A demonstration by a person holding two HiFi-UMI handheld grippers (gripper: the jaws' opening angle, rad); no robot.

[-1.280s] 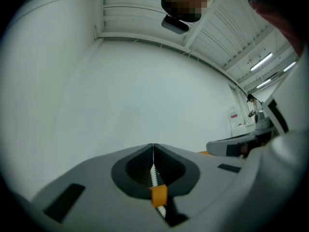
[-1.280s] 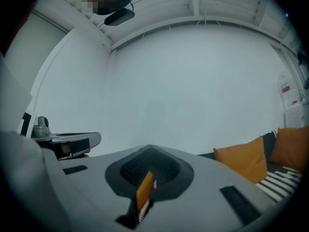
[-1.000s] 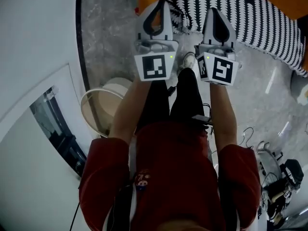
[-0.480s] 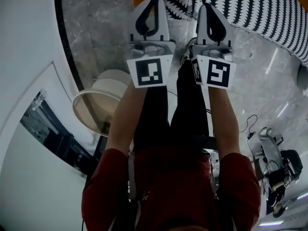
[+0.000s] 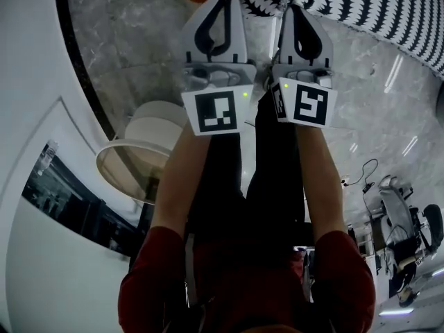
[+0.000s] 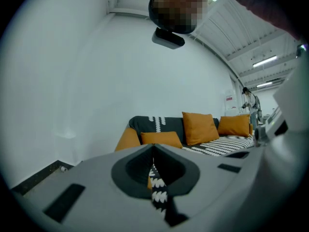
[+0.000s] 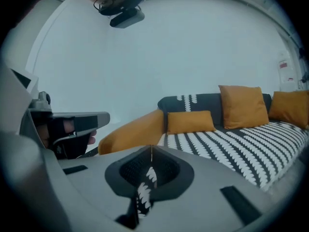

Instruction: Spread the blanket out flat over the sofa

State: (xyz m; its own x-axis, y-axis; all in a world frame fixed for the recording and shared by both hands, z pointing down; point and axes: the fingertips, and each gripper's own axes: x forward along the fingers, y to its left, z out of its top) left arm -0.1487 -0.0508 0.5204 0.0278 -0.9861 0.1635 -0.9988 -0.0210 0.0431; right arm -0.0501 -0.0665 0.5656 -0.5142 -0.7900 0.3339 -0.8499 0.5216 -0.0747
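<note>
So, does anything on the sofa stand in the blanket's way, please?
Only orange cushions, propped along the sofa back; the blanket, held by left gripper and right gripper, already covers the seat.

The black-and-white patterned blanket (image 5: 368,9) covers the seat of the orange-armed sofa (image 7: 133,132) at upper right. Its edge is pinched in the left tool (image 6: 153,151) and right tool (image 7: 151,151).

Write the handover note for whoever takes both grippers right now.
Left gripper: jaws shut on a strip of the blanket.
Right gripper: jaws shut on the blanket too.
Blanket: black-and-white, lying across the sofa seat, one edge in both grippers, which are side by side.
Done: edge gripped.
Left: draw it out and lay it flat over the sofa.
</note>
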